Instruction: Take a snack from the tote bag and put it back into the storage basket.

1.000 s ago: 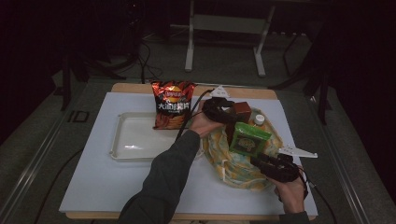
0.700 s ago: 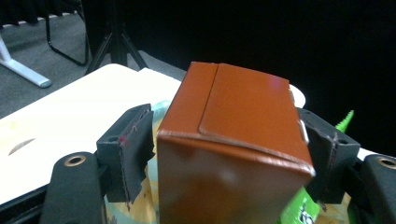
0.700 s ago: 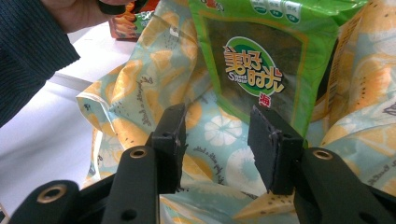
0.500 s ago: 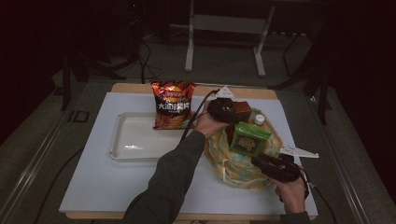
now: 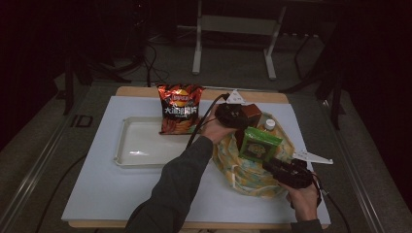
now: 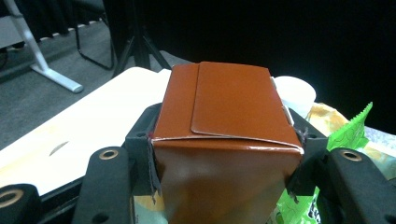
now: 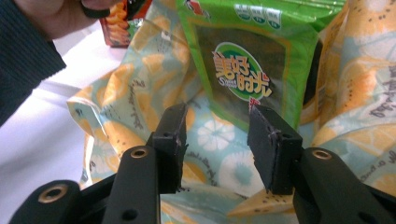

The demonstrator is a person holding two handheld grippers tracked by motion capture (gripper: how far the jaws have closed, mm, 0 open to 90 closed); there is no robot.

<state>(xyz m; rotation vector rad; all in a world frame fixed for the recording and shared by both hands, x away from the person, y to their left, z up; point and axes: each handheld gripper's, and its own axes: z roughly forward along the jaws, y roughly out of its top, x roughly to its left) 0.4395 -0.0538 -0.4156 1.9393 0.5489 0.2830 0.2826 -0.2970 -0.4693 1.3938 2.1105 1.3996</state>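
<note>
Right of frame centre, the left gripper has just been closing and now clamps the brown carton (right gripper gapes empty by the fruit-print bag); next, I'd judge, lift straight up.

Open right claw, green snack packet, fruit-print bag

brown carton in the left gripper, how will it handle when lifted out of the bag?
The brown carton looks like stiff folded card, so it should keep its shape. The left gripper pads press both side walls, which bow slightly; probably light, crushable. Glossy faces may slip.
</note>
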